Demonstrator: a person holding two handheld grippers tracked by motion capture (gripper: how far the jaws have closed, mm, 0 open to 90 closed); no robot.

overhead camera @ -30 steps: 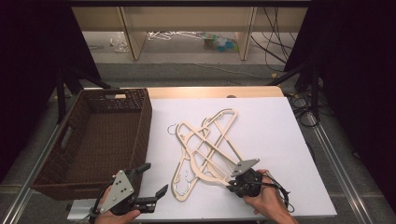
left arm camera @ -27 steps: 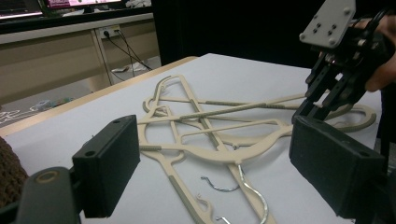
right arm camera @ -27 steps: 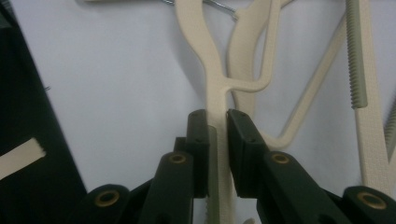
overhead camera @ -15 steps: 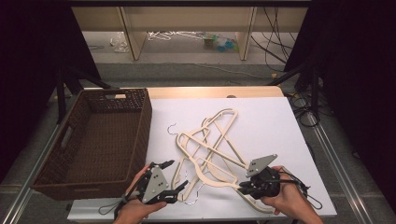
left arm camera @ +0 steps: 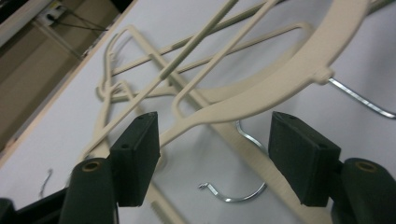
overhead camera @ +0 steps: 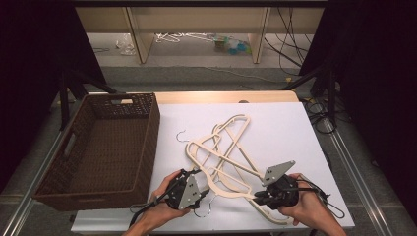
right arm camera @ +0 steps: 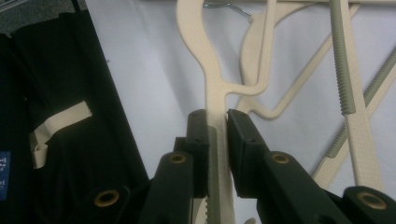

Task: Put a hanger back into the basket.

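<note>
Left tongs [overhead camera: 202, 189] moved onto hangers [overhead camera: 223, 152], open, closing; right tongs [overhead camera: 259, 195] gripping hanger; basket [overhead camera: 78, 184] empty.

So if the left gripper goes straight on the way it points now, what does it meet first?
Probably the curved arm of the cream hanger that crosses between the open jaws of the left gripper; depth is hard to judge.

Black claws [overhead camera: 193, 189] [overhead camera: 260, 195] with grey triangular plates, brass-looking screws, trailing black cables.
</note>
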